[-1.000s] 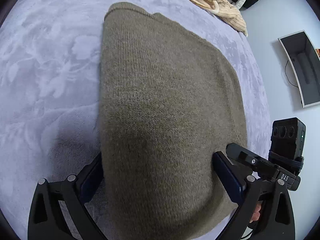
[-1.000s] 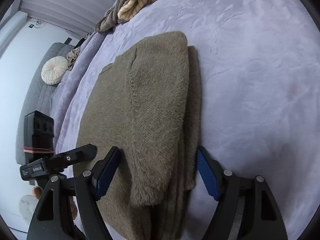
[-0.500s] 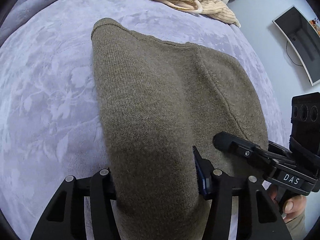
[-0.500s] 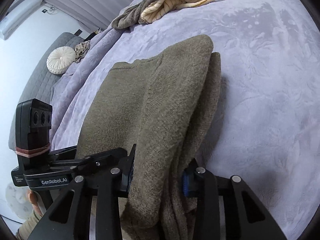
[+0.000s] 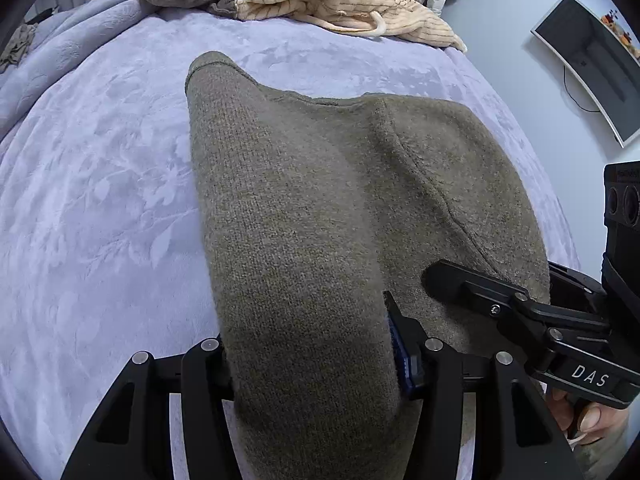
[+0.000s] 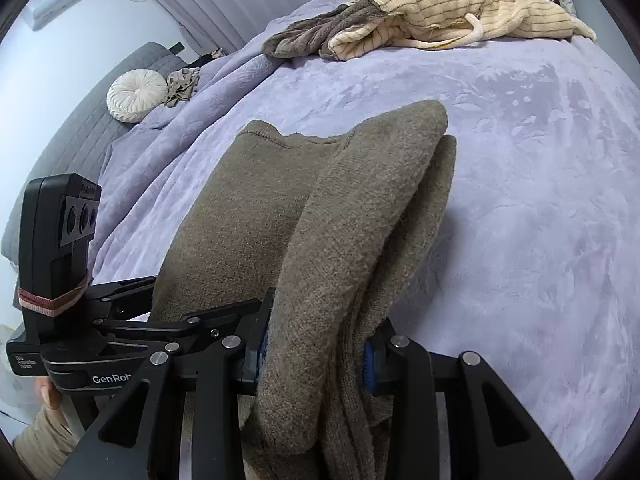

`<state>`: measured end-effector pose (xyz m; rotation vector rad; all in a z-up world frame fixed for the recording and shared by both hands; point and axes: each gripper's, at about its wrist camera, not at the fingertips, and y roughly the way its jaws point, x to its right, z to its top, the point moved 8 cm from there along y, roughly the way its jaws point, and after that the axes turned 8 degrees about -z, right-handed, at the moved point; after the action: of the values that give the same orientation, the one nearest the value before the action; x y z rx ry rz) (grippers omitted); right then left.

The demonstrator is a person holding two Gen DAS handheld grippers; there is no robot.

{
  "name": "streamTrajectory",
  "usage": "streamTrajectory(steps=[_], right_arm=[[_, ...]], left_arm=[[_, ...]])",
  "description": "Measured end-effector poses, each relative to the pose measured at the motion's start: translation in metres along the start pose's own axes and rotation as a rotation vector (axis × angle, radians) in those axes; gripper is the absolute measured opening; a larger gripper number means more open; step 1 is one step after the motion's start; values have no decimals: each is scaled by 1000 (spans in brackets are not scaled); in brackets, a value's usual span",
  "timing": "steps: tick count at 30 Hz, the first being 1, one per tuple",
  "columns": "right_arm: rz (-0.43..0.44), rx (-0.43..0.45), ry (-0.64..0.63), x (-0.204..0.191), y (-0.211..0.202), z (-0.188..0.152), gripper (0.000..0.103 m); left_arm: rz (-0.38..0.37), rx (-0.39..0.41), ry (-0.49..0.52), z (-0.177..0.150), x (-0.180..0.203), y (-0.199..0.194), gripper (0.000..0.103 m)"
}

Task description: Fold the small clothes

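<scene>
Between the fingers of my left gripper (image 5: 312, 364) I am pinching the near edge of the brown sweater (image 5: 320, 208). My right gripper (image 6: 316, 356) is squeezing the other near corner, where the knit is bunched into thick layers. Both are closed tight on cloth, with no gap showing on either side.

I am holding the near end up off the purple blanket (image 5: 100, 200), and the sweater is sloping down away from me. Its far end, with the neck edge, is lying on the bed. One side is already folded in, making a long raised ridge down the right part.

I think I am in the middle of folding the near end over toward the far end. To do it well, I am thinking I should keep both grippers level and the same way apart, so the edge is staying straight and not sagging in the middle. I should be going slowly, because thick knit can slip out or drag the bottom layer along. I should be laying the edge down even with the neck.

Farther back, a striped cream top (image 6: 460, 8) and a gray cloth (image 6: 320, 32) are lying in a heap, well apart from my sweater. A round white pillow (image 6: 136, 96) is sitting off to the left.
</scene>
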<state>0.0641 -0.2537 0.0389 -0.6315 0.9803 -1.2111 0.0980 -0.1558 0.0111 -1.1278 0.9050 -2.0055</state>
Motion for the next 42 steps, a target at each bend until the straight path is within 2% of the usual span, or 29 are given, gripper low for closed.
streamTrajectory(steps=[15, 29, 42], right_arm=[[12, 14, -60, -46, -23, -51, 38], [14, 15, -109, -80, -34, -101, 37], [10, 15, -137, -94, -39, -126, 37]], left_arm=[[41, 41, 6, -61, -5, -42, 56], [89, 56, 30, -113, -9, -62, 56], [93, 69, 27, -141, -13, -71, 56]])
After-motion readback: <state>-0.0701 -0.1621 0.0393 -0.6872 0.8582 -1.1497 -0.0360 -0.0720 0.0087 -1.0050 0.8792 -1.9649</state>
